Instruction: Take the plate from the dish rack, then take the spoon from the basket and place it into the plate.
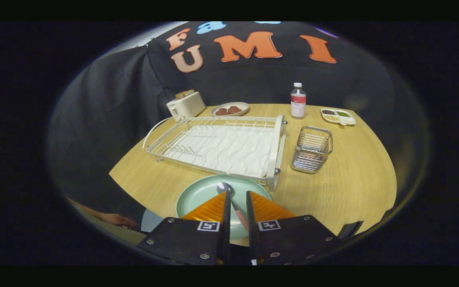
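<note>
Mint-green plate (197,191) lies on the bench (353,179) before the empty dish rack (217,145); orange fingers (213,207) stand slightly apart around the spoon (233,203) over it; only release seemingly remains.

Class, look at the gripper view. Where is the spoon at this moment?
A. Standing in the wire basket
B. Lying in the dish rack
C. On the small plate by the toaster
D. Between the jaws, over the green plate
D: the spoon sits in the narrow gap between the gripper jaws, its bowl over the plate; whether both jaws press on it is unclear. The basket and rack hold no spoon.
</note>
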`<state>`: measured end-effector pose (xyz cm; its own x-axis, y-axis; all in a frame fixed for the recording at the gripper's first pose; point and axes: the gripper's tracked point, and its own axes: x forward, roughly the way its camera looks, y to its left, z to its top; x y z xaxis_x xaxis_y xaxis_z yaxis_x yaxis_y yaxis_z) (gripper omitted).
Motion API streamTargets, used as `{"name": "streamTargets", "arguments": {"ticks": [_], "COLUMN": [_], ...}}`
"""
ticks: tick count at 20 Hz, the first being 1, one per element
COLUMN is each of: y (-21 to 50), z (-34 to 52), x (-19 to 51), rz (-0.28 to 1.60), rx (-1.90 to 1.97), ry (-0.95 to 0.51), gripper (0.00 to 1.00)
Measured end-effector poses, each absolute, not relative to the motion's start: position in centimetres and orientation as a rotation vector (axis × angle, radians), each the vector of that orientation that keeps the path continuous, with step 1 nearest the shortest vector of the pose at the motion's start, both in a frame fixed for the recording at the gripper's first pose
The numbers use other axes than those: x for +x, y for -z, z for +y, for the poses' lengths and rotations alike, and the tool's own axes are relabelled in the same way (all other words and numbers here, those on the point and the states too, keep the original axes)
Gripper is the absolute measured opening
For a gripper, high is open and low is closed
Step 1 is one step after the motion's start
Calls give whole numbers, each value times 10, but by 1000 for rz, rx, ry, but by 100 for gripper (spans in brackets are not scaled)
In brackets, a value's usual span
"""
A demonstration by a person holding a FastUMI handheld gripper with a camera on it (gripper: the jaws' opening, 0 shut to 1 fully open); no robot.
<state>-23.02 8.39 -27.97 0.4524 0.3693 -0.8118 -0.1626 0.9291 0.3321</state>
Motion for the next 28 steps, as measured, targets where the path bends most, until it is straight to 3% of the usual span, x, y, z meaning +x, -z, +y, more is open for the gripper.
{"name": "streamTargets", "arguments": {"ticks": [4,14,16,19,22,28], "y": [245,97,76,49,32,15], "z": [63,16,3,0,0,13], "x": [-198,-86,-68,-47,-31,-7], "rz": [949,506,429,351,310,259], "rx": [221,121,95,83,87,75], "ry": [-273,-152,-108,-85,-74,-79], "gripper": [25,72,77,77,85,86]}}
